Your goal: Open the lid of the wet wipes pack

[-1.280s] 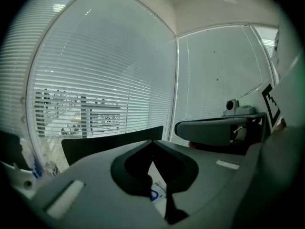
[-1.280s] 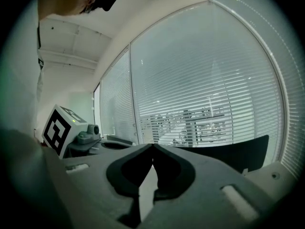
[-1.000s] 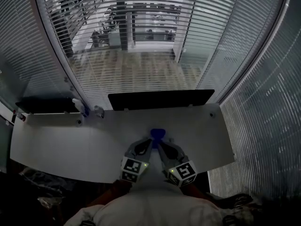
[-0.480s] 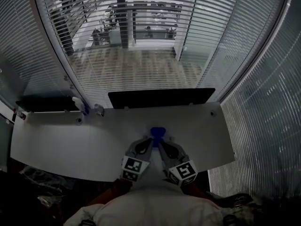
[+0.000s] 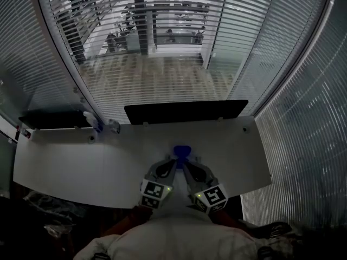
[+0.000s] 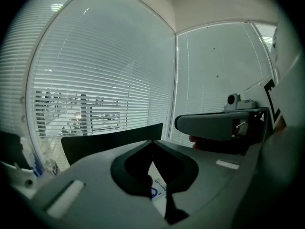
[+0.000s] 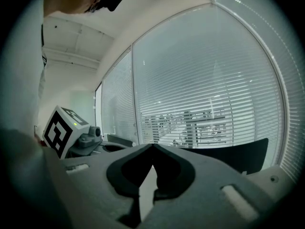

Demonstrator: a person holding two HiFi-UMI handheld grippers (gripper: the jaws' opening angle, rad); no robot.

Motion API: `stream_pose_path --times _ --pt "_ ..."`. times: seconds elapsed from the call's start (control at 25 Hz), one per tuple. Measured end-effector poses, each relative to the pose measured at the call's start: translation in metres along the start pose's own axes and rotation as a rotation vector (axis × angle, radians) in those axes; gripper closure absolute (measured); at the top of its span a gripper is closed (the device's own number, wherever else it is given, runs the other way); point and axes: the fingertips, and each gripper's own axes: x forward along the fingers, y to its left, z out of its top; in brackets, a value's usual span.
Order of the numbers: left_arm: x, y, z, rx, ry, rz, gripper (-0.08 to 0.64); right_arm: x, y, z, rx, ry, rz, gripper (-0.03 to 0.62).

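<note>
wet wipes pack [image 5: 182,152] is lying on desk [image 5: 81,161], left gripper [image 5: 173,161] and right gripper [image 5: 184,163] pointing at it, jaws closed.

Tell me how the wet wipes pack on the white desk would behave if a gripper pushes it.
The wet wipes pack looks low on the smooth white desk, so it would probably slide rather than tip or roll. Its printed wrapper looks like soft film, so it may dent or buckle, though this is unclear.
</note>
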Motion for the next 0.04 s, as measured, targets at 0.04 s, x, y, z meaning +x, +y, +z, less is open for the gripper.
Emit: stream_pose_path --times 0.04 --pt "0.0001 -0.0006 0.0008 -0.001 0.000 0.000 0.557 -0.0005 -0.0003 0.0025 -0.004 0.001 -0.001 0.592"
